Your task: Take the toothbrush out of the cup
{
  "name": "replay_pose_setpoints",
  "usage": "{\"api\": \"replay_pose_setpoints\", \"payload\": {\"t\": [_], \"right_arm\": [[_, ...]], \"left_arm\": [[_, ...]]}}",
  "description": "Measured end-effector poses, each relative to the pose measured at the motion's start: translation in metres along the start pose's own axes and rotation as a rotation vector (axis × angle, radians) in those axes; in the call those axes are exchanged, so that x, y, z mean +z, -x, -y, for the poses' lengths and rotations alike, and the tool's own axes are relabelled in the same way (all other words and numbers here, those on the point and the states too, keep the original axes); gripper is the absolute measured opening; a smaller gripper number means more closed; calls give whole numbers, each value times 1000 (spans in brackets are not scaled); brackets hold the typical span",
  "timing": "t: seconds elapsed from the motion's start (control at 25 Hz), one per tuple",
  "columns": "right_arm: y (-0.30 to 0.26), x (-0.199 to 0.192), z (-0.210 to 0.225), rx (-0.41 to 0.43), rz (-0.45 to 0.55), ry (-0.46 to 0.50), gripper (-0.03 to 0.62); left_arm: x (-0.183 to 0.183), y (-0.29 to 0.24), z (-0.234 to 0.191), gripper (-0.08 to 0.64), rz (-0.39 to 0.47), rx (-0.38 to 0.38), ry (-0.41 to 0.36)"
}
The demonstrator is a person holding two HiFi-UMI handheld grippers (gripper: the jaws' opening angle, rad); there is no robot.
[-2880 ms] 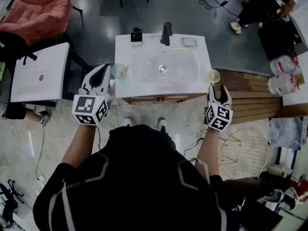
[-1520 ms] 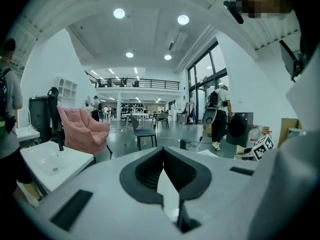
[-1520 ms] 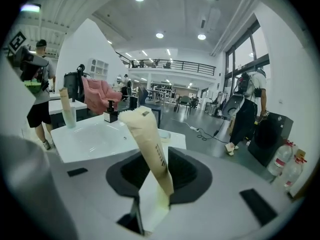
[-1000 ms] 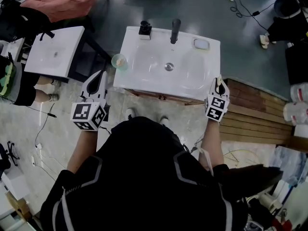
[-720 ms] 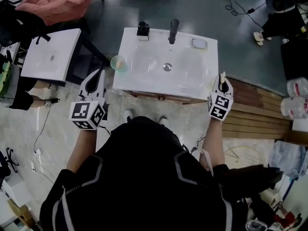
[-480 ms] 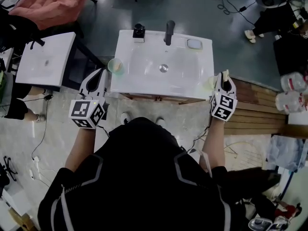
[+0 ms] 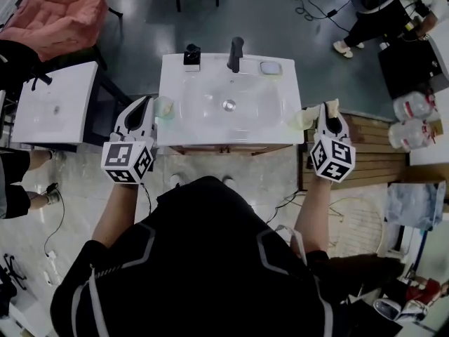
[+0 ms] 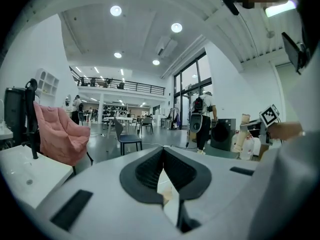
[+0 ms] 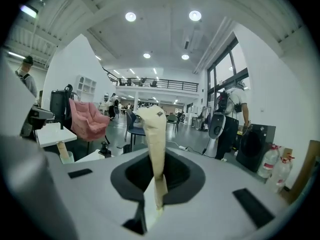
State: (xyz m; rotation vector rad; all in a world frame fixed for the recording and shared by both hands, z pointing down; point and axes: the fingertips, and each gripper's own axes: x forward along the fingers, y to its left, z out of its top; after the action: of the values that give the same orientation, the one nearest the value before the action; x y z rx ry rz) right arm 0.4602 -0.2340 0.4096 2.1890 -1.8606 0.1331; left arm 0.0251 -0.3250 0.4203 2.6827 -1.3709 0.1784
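Took the white basin (image 7: 263,111) as landmark. Found the left gripper (image 7: 145,104) pinched together on nothing, off the basin's front-left corner. Found the right gripper (image 7: 330,118) clamped on the toothbrush (image 9: 151,129), low on its shaft, beyond the basin's right edge, just beside the pale cup (image 7: 299,120) there. Saw the toothbrush upright, out of that cup. Judged it light, stiff, slim, perhaps slick in its beige sleeve; best gripped squarely on the shaft.

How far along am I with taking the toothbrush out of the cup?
Done: the toothbrush looks clear of the cup on the sink's right edge. In hand: the right gripper is shut on it, holding it upright. The left gripper is shut and empty. Left: only setting the brush down, if wanted.
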Motion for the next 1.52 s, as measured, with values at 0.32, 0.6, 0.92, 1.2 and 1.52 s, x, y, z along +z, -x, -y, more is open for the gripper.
{"api": "replay_pose_setpoints", "payload": {"t": [0.32,0.6,0.92,1.2,1.52], "right_arm": [[21,52,-11,15,50,-40,25],[28,57,-11,4,51,-53,23],[31,55,-11,16,50,-55,23],[21,52,-12,39,42,-58,23],[25,50,-33,48,25,-45,23]], "left_arm": [[5,-16,-7,5,21,-44,23],[10,-17,-7,5,30,-59,12],[10,-9,-8,5,29,-43,7],[3,-8,-17,8,36,12,-8],[-56,3,-17,187,-72,-58,-50]]}}
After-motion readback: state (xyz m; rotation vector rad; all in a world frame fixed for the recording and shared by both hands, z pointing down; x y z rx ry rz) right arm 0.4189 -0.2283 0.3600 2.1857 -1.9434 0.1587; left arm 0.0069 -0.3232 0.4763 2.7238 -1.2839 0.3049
